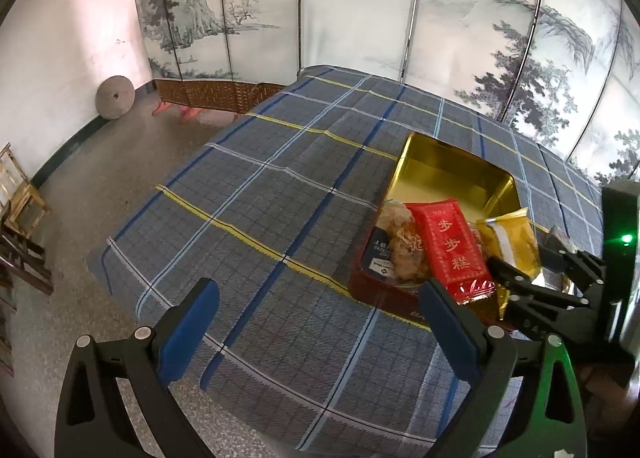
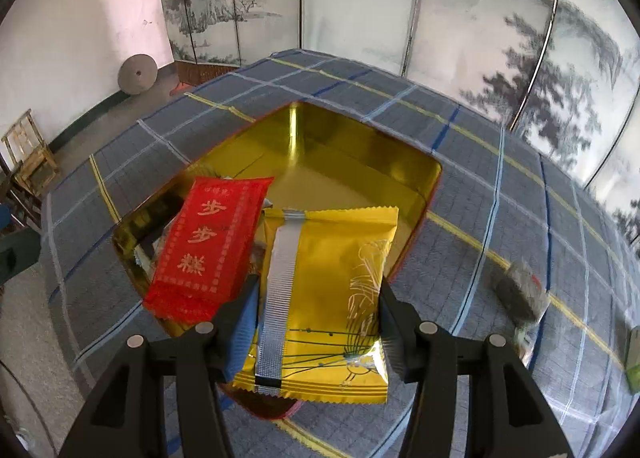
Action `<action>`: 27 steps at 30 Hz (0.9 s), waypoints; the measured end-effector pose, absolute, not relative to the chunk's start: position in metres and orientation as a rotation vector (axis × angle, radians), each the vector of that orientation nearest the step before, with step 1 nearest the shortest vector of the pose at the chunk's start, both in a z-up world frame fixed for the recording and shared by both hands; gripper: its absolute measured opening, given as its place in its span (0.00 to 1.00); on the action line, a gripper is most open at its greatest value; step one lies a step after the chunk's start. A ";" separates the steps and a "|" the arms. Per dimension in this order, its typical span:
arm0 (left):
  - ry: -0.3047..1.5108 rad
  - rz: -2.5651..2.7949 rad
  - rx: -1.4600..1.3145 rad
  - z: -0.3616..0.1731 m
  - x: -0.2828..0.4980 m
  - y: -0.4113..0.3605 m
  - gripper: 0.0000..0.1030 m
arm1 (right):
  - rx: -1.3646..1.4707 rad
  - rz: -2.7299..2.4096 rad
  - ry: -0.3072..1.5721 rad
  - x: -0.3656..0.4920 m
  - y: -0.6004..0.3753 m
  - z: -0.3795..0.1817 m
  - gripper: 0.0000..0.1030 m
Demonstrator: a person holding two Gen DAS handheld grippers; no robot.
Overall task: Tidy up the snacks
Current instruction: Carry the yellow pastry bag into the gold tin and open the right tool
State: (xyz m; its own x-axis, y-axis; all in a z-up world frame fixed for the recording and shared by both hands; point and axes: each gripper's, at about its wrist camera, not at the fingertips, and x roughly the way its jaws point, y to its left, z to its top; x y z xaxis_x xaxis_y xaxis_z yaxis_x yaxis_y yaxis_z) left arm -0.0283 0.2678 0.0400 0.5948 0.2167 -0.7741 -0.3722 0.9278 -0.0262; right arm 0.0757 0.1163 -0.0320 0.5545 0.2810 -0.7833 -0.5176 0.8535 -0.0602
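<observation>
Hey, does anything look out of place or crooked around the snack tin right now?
One dark snack packet lies alone on the plaid cloth, outside the gold tin. In the tin, the red packet overhangs the near rim. The gold packet is in the right gripper, not stray.

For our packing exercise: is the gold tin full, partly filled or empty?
Partly filled. The tin holds a red packet and other snacks at its near end; its far end shows bare gold floor.

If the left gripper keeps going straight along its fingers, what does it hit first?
Most likely the bare plaid cloth. The open left gripper aims left of the tin, with nothing between its fingers. Depth is hard to judge.
</observation>
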 end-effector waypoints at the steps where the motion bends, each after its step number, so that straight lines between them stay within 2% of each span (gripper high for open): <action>1: 0.870 0.346 -0.191 0.040 -0.028 0.268 0.97 | -0.303 0.485 0.865 0.075 0.118 -0.033 0.54; 27: 0.889 0.336 -0.195 0.038 -0.028 0.260 0.97 | -0.301 0.543 0.860 0.070 0.127 -0.034 0.57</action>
State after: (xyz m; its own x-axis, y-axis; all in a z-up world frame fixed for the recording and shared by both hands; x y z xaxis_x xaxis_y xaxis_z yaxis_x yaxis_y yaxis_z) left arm -0.0276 0.2602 0.0384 0.5825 0.2057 -0.7864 -0.3655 0.9304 -0.0274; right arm 0.0700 0.1266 -0.0338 0.5296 0.3287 -0.7820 -0.5643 0.8248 -0.0354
